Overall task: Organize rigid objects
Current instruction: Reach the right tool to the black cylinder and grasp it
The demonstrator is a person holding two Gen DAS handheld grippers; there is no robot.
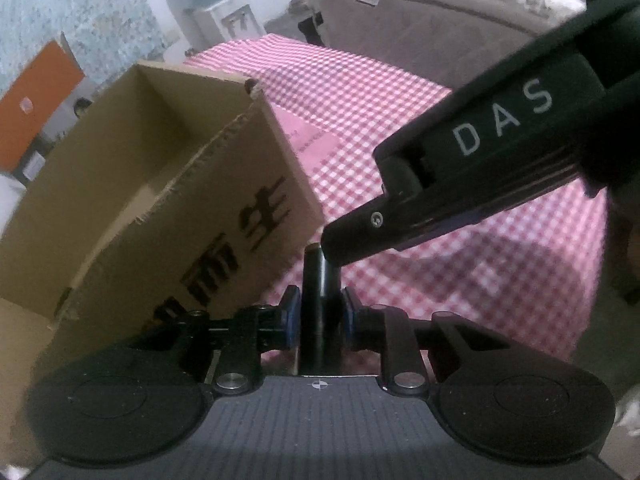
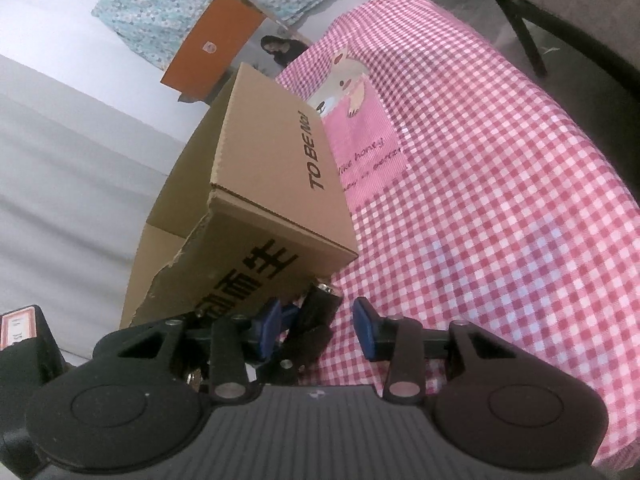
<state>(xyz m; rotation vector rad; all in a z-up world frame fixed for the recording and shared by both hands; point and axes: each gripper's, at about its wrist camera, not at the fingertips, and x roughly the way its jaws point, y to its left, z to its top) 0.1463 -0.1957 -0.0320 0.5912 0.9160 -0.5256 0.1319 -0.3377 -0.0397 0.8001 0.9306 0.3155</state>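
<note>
Black cylinder (image 1: 320, 300), upright and slender, stands on the pink-and-white checked cloth (image 1: 400, 120) just beside the near corner of the open cardboard box (image 1: 160, 184). Left gripper (image 1: 320, 316) has its two blue pads (image 1: 291, 316) drawn in close, one against each side of the cylinder, so the jaws are nearly closed and clamped on it. In the left wrist view the right gripper's black body, lettered "DAS", comes in from the upper right, and one of its fingertips (image 1: 352, 236) touches or nearly touches the cylinder's top; which of the two cannot be told. In the right wrist view the right gripper (image 2: 318, 328) has its jaws partly open, the blue pads standing apart with checked cloth showing between them and nothing pressed by them. The cylinder (image 2: 320, 304) appears there beside the left-hand pad, at the foot of the box wall (image 2: 248, 264), with the left gripper's dark fingers around it. Box bears black printed characters on its near wall and the words "TO BE" on its side. An appliqué patch (image 2: 360, 136) with an animal figure lies on the cloth beyond the box.
</note>
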